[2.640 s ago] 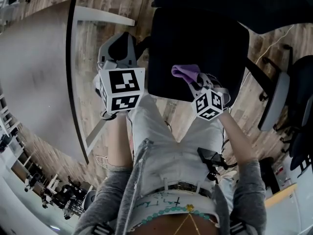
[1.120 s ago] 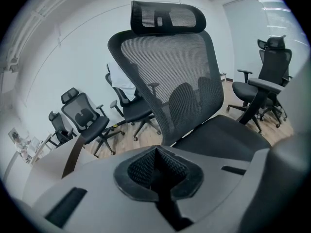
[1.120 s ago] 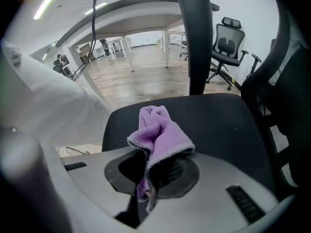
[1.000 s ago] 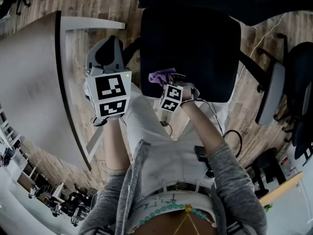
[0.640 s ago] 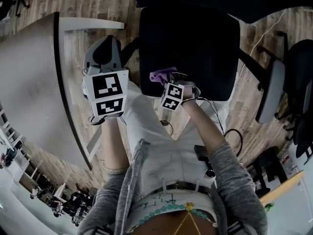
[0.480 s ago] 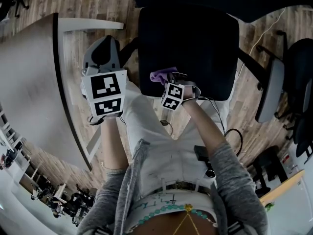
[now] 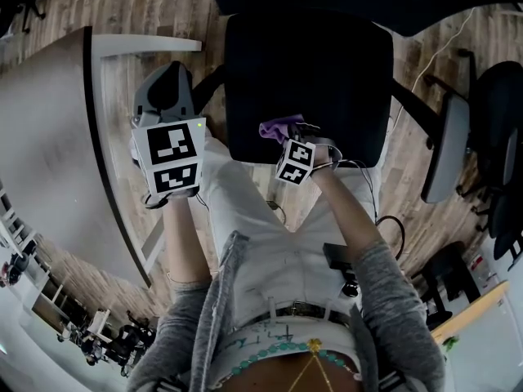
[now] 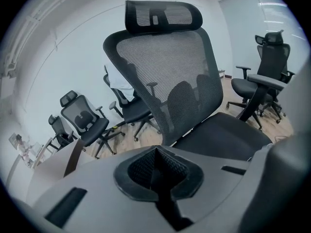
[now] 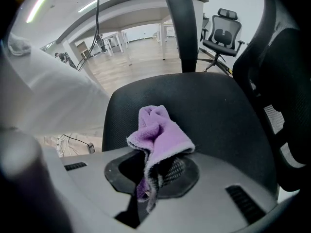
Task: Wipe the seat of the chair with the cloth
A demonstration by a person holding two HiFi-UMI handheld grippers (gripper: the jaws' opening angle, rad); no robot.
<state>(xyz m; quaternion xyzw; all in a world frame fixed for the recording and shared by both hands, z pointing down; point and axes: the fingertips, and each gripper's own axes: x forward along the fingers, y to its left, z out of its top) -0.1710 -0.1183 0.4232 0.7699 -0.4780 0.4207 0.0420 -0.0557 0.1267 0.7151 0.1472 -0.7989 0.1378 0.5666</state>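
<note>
Slippage is judged the chief risk. The cloth [image 9: 160, 130] is pinched by one bunched edge only in the right hand-held gripper [image 9: 149, 176], so it could be dragged out of the jaws if it is pressed hard along the rough fabric of the seat [image 9: 214, 106]. Most of the cloth stands up in a loose purple wad above the jaws, so the hard jaw tips might be rubbed on the seat instead, and patches could be missed. The chair might also be swivelled or pushed away under pressure, since nothing is holding it.

The jaws of the right hand-held gripper are closed on the cloth, with a frayed end hanging down between them. It is held at the near edge of the seat, slightly left of the middle; whether the cloth is touching the seat cannot be told. The left hand-held gripper [image 8: 158, 171] is seen with its jaws drawn together and nothing between them. It is held left of the seat, over the wooden floor [image 7: 155, 11], and is pointed at the mesh backrest [image 8: 165, 72]. Further left a grey counter [image 7: 41, 137] is seen, and another chair [image 7: 500, 113] at the far right.
</note>
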